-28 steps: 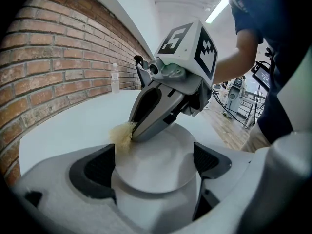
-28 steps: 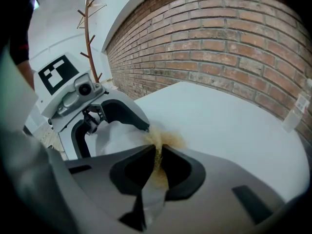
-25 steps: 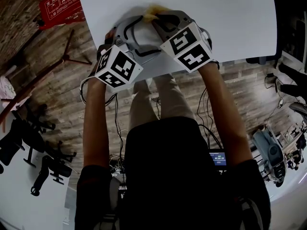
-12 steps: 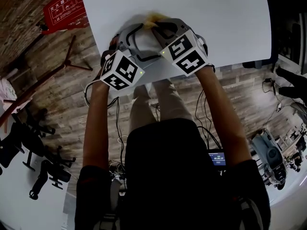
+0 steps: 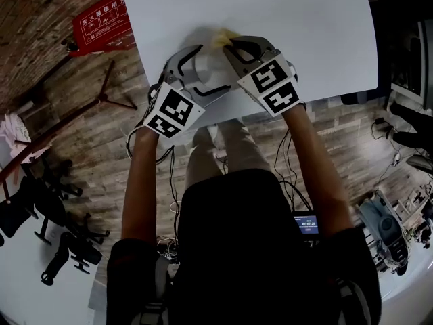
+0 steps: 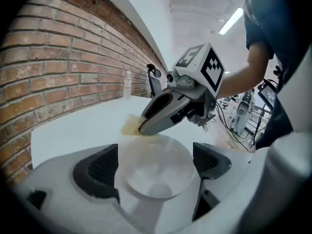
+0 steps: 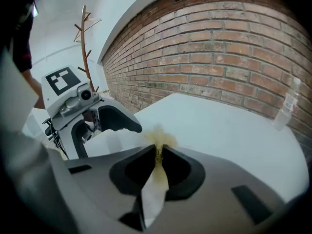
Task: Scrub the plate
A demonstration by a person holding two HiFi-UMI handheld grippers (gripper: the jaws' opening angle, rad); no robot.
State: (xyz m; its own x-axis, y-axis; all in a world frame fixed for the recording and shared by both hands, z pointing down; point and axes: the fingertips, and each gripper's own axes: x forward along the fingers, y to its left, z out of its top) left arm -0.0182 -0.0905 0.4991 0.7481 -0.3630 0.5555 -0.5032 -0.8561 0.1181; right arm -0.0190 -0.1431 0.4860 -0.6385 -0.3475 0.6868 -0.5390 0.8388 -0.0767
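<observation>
The left hand-held gripper is clamping the white plate by its rim, steadying it over the surface. The right hand-held gripper, jaws pinched tight on a yellowish scrubbing cloth, is pressing it against the plate's far edge.

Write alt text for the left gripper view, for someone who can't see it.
The left gripper clamps a white plate between its jaws over a white table. The right gripper reaches in from the upper right, holding a yellow scrub pad at the plate's far rim. A brick wall runs along the left.
</observation>
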